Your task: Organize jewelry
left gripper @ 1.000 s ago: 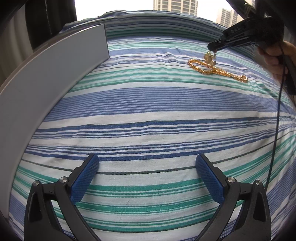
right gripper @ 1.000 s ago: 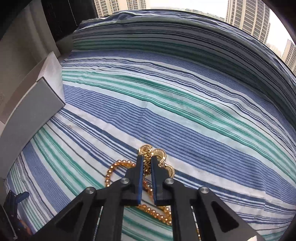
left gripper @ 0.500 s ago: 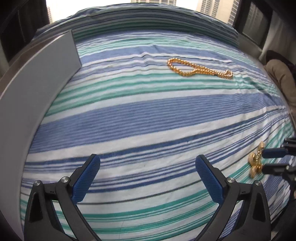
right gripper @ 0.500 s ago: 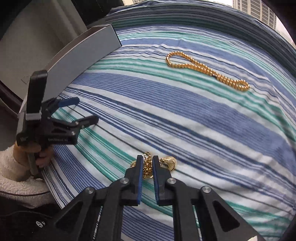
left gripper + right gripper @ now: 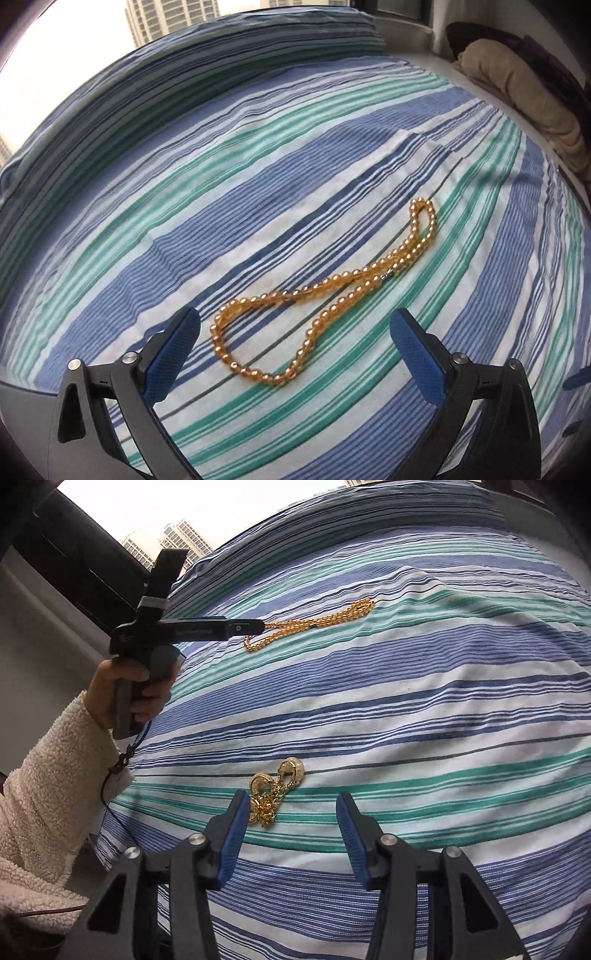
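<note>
A gold bead necklace (image 5: 321, 295) lies in a long loop on the striped bedsheet (image 5: 258, 155). My left gripper (image 5: 295, 332) is open, its blue pads on either side of the loop's near end, just above it. In the right wrist view the same necklace (image 5: 317, 624) lies far off, with the left gripper (image 5: 255, 627) at its left end. A small gold chain with round gold pieces (image 5: 275, 794) lies on the sheet. My right gripper (image 5: 291, 812) is open and empty, the chain just by its left finger (image 5: 232, 830).
A folded beige blanket (image 5: 517, 92) sits on the ledge at the far right. A striped pillow (image 5: 221, 62) lies along the back. A window with tower blocks is behind. The person's fleece-sleeved arm (image 5: 48, 775) is at the left.
My right gripper has opened and let the small gold chain drop onto the sheet. My left gripper has moved across to the bead necklace and now straddles its end.
</note>
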Motion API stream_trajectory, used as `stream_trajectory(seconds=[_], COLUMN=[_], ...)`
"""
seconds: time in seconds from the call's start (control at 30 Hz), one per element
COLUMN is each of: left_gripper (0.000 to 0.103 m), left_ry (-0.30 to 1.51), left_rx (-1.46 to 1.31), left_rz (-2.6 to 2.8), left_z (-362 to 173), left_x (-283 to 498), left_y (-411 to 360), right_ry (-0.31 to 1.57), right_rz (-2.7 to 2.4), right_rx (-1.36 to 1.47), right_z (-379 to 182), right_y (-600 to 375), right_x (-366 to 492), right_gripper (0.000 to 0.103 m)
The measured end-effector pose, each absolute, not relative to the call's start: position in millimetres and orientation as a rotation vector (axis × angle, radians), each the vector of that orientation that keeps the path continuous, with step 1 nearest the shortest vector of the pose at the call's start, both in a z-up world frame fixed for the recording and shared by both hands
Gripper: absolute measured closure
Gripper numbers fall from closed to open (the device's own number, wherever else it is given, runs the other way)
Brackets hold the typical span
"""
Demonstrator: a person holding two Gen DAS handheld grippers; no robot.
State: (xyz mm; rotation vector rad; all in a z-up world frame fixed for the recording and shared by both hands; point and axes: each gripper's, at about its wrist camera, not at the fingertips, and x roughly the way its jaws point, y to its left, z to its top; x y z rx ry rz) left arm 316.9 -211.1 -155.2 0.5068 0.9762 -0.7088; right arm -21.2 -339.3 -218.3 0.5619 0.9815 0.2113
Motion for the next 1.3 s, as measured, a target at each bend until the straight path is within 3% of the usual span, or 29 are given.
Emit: stream_trajectory(seconds=[0.1,0.17,0.3,0.57,0.87,0.9,1.0,1.03,1.3], left_gripper=[0.002,0.015,0.097,0.098,0.096,0.092,0.049,0.045,0.043], left_ry=[1.01,0.994,1.016,1.082,1.271,1.269,1.212,1.187,1.133], left_rx=[0.559,0.54,0.497,0.4,0.267,0.263,0.248,0.245,0.332], left_rz=[-0.746,-0.799,-0.815,-0.753,-0.623,-0.611,-0.598,-0.586,-0.593], left_z=[-172,-171,-164,-165,-163,-162,-153,-150,-168], left_x=[315,306,292,217,105,101,101,105,138], left_y=[-218,-213,-195,-130,-21,-16,-9,-10,-47], right_ry=[0.995,0.997,0.982,0.959,0.978,0.981,0.993,0.995,0.983], right_rz=[0.202,0.192,0.171,0.182,0.184,0.185,0.186,0.189,0.214], right_rx=[0.582,0.587,0.599,0.588,0.55,0.547,0.537,0.528,0.48], right_z=[-224,-226,-223,-216,-211,-212,-212,-210,-197], right_y=[-342,-344,-347,-339,-325,-323,-315,-310,-289], right_x=[-30,-33,-33,-35,-46,-45,-43,-42,-47], right_gripper=[0.054,0.054,0.054,0.054,0.054,0.054,0.054,0.054,0.054])
